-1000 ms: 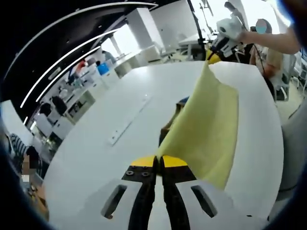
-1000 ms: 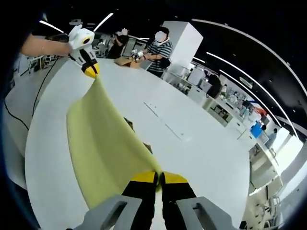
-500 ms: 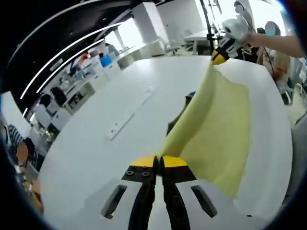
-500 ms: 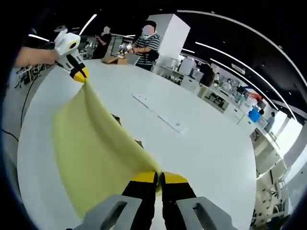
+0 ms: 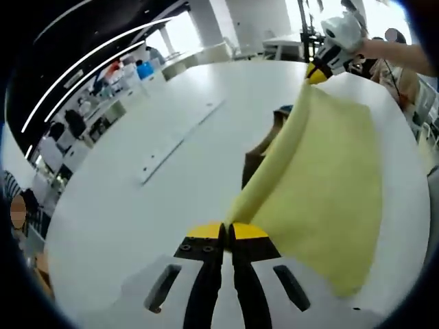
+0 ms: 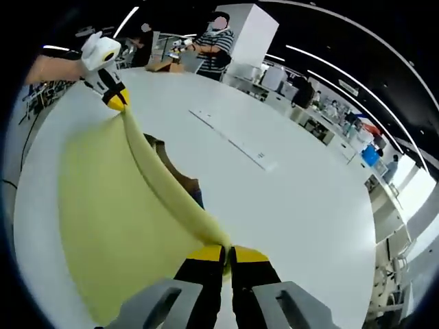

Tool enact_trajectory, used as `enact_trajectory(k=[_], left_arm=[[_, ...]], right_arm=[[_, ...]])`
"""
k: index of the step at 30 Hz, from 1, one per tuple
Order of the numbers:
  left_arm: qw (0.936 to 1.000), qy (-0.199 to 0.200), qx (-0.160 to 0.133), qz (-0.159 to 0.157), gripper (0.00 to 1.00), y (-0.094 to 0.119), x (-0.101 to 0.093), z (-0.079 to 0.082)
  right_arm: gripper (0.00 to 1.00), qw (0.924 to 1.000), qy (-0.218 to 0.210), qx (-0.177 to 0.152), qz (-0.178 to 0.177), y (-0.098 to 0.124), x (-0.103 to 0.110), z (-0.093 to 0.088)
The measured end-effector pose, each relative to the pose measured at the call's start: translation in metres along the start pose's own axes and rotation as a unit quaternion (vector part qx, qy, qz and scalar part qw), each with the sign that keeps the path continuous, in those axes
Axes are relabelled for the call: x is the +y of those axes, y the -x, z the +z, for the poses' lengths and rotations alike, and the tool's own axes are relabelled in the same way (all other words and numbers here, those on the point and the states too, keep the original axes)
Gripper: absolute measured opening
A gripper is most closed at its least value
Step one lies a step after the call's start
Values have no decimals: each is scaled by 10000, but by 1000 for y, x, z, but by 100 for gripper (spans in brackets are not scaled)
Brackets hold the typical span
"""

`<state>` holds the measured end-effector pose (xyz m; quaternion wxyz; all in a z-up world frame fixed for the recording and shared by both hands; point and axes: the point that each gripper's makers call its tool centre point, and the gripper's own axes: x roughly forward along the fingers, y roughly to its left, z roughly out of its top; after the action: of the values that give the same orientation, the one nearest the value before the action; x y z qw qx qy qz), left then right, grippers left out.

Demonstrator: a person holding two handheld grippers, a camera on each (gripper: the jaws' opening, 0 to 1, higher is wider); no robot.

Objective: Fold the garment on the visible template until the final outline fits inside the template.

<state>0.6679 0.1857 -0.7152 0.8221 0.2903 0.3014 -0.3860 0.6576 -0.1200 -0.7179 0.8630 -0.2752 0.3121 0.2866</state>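
Observation:
A yellow garment [image 5: 329, 178] hangs stretched between both grippers above the white table [image 5: 123, 205]. My left gripper [image 5: 228, 229] is shut on one corner of it, low in the left gripper view. The right gripper [image 5: 315, 74], held in a hand, pinches the far corner. In the right gripper view my right gripper [image 6: 228, 252] is shut on the garment [image 6: 103, 199], and the left gripper [image 6: 118, 104] holds the other end. A brown template [image 5: 255, 156] peeks out beneath the raised top edge, also seen as the template [image 6: 171, 168], mostly hidden by cloth. Something blue [image 6: 197, 199] lies beside it.
A long grey strip [image 5: 180, 133] is set into the table's middle. The table's curved rim [image 6: 20, 185] runs close behind the cloth. A person in a striped shirt [image 6: 216, 48] stands at the far edge. Desks and other people fill the room beyond.
Both views have tilted down toward the table. The garment has come lower and spreads wider, and more of the brown template shows under its top edge. Both grippers keep their hold.

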Motion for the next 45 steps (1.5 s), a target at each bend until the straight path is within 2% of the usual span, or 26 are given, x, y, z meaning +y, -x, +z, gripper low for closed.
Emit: enact_trajectory(k=[8, 14, 16, 23, 26, 30, 34, 37, 40, 43, 45], left_arm=[[9997, -1, 200, -114, 1, -19, -2, -16], [9995, 8, 256, -173, 1, -25, -3, -23], [9995, 210, 185, -128, 1, -25, -2, -22], [9997, 146, 162, -67, 5, -23, 0, -22], [9998, 88, 182, -84, 10, -18, 0, -22], [9995, -232, 145, -157, 16, -11, -5, -21], [9988, -418, 194, -137, 16, -9, -5, -24], [9984, -498, 257, -12, 14, -11, -1, -26], [9978, -542, 369, 122, 6, -13, 4, -29], [9988, -376, 296, 88, 4, -14, 5, -28], [9991, -329, 235, 139, 3, -12, 7, -28]], right_arm=[[0, 9995, 168, 269, 97, -21, 0, -15], [0, 9991, 138, 338, 204, -28, 1, -23], [0, 9988, 152, 397, 242, -30, 2, -26], [0, 9991, -193, 265, 272, -29, -2, -22], [6, 9988, -302, 261, 272, -25, -1, -22], [17, 9991, -209, 310, 212, -19, -3, -23], [21, 9993, -52, 276, 262, -12, 3, -20], [20, 9991, 199, 225, 307, -11, 8, -18], [15, 9984, 444, 339, 130, -13, 3, -23], [5, 9987, 382, 332, 95, -14, 1, -24], [3, 9987, 397, 298, 76, -13, 1, -24]])
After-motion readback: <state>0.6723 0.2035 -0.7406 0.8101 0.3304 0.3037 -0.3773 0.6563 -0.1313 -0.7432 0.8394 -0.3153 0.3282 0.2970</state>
